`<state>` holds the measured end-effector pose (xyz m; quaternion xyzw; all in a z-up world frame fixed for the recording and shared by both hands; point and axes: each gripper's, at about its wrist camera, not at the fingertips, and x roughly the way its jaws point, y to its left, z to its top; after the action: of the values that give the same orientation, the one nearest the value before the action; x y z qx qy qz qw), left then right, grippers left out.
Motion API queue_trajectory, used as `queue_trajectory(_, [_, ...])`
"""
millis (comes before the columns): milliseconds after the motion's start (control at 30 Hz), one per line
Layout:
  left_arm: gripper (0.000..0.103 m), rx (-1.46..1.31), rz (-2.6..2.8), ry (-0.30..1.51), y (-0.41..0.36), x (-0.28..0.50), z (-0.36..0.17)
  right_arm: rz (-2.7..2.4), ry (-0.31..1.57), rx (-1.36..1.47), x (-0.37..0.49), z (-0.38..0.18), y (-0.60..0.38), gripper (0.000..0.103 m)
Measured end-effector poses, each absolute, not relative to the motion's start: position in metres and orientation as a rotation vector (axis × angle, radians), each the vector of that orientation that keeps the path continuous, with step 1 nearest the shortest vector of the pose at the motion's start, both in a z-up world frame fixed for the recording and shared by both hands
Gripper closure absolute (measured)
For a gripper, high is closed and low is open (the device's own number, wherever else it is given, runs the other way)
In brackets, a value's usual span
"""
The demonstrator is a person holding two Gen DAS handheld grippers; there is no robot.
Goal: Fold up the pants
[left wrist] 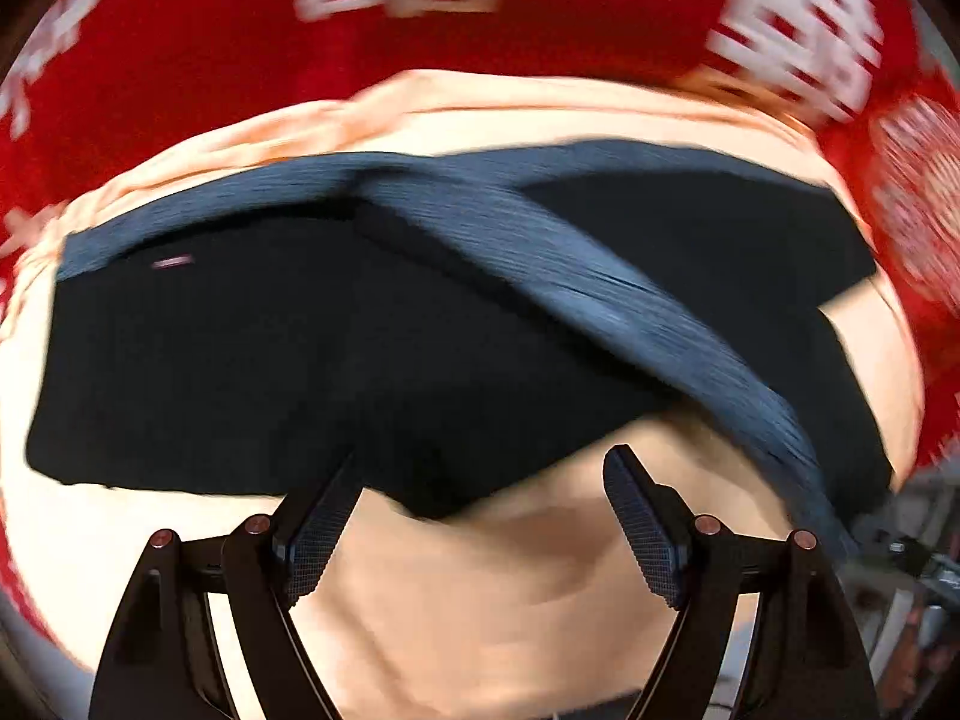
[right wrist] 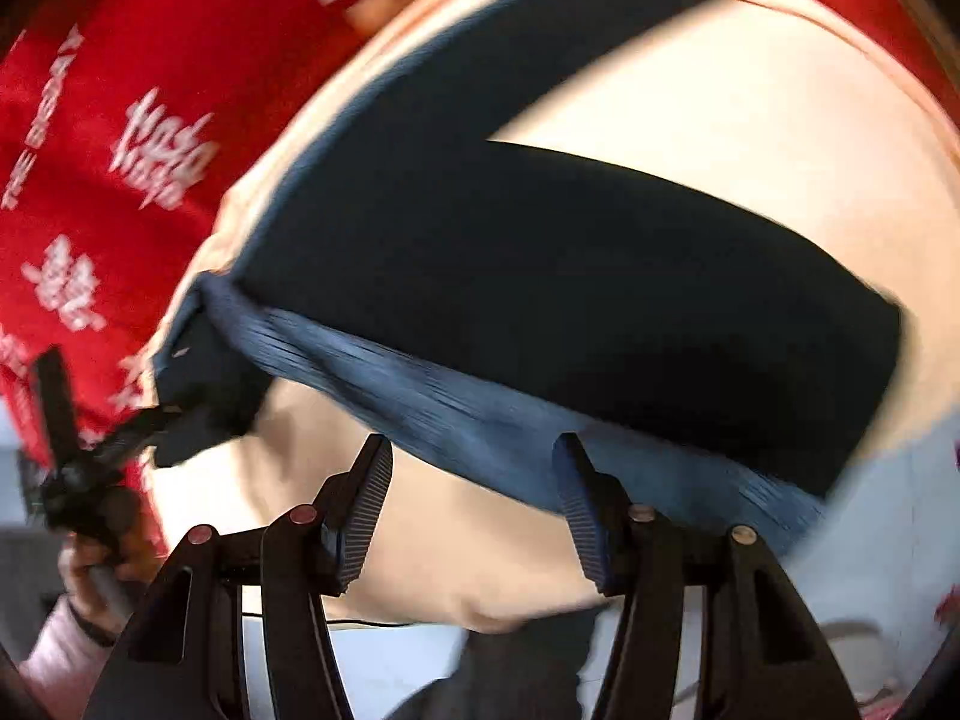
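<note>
Dark navy pants with a ribbed blue waistband lie on a cream cloth; the waistband runs diagonally across them. My left gripper is open, fingers at the near edge of the fabric, holding nothing. In the right wrist view the pants spread in a V, with the waistband along their near edge. My right gripper is open, with its right fingertip at the waistband. The left gripper appears at far left in a hand, by the pants' corner. Both views are motion-blurred.
A red cloth with white lettering surrounds the cream cloth. Cluttered grey objects show at the right edge of the left wrist view. A pale floor or surface lies at the right.
</note>
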<state>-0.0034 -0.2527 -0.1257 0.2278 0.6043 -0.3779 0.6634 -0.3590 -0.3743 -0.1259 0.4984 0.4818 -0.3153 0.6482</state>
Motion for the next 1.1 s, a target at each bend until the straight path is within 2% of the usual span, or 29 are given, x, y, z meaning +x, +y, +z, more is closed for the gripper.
queue_trajectory(200, [0.021,0.49,-1.022,1.401,-0.286,-0.064,-0.113,-0.871,1.105,1.179,-0.437,-0.141,-0.371,0.043])
queue_trajectory(433, [0.021,0.479,-1.028,1.524,-0.332,-0.1,-0.147,-0.8,1.105,1.234,-0.479,-0.171,-0.393,0.043])
queue_trajectory(600, [0.021,0.459,-0.977,1.594,-0.344,-0.111,-0.166,-0.606,1.072,1.287,-0.48,-0.184,-0.405,0.045])
queue_trajectory(667, [0.021,0.449,-0.964,1.605,-0.35,-0.115,-0.169,-0.552,1.078,1.302,-0.477,-0.187,-0.411,0.067])
queue_trajectory(700, [0.021,0.44,-0.964,1.604,-0.353,-0.117,-0.169,-0.53,1.083,1.309,-0.48,-0.186,-0.408,0.073])
queue_trajectory(733, [0.023,0.434,-0.963,1.601,-0.353,-0.118,-0.168,-0.506,1.088,1.323,-0.481,-0.185,-0.41,0.089])
queue_trajectory(767, [0.039,0.423,-0.968,1.603,-0.354,-0.118,-0.167,-0.489,1.091,1.341,-0.483,-0.182,-0.413,0.1])
queue_trajectory(800, [0.054,0.412,-0.978,1.614,-0.356,-0.119,-0.166,-0.47,1.087,1.358,-0.484,-0.177,-0.419,0.1])
queue_trajectory(833, [0.075,0.413,-0.988,1.637,-0.36,-0.121,-0.167,-0.452,1.075,1.365,-0.487,-0.171,-0.42,0.1])
queue_trajectory(967, [0.082,0.356,-0.987,1.65,-0.374,-0.118,-0.152,-0.374,1.024,1.319,-0.48,-0.129,-0.443,0.1])
queue_trajectory(1100, [0.082,0.281,-0.998,1.622,-0.393,-0.104,-0.119,-0.324,0.959,1.194,-0.447,-0.076,-0.486,0.1])
